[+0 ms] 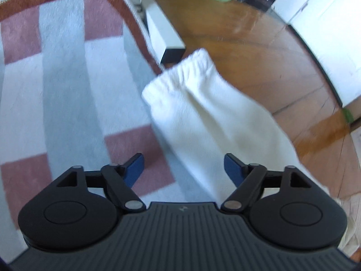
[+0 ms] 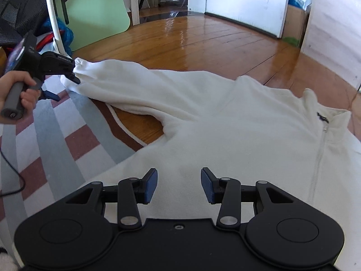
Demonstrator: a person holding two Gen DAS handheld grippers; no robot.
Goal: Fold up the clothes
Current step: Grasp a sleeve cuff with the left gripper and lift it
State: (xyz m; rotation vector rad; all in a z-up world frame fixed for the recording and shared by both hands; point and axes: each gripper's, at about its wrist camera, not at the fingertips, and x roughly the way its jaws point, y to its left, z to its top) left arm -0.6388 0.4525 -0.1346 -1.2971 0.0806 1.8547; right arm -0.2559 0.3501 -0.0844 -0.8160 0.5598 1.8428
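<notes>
Wooden floor (image 2: 203, 43) and striped rug (image 1: 65, 85) underlie our white fleece (image 2: 225, 135); left gripper (image 1: 183, 169) spread beside sleeve (image 1: 203, 103); right gripper (image 2: 179, 185) spread, empty.

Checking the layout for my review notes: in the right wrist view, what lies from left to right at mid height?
Person's hand → left gripper → sleeve cuff → sweater sleeve → sweater collar with zipper.

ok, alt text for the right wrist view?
A white fleece zip-neck pullover lies spread across a striped rug and wooden floor. The open right gripper hovers over its body, while the left gripper is at the sleeve cuff.
</notes>
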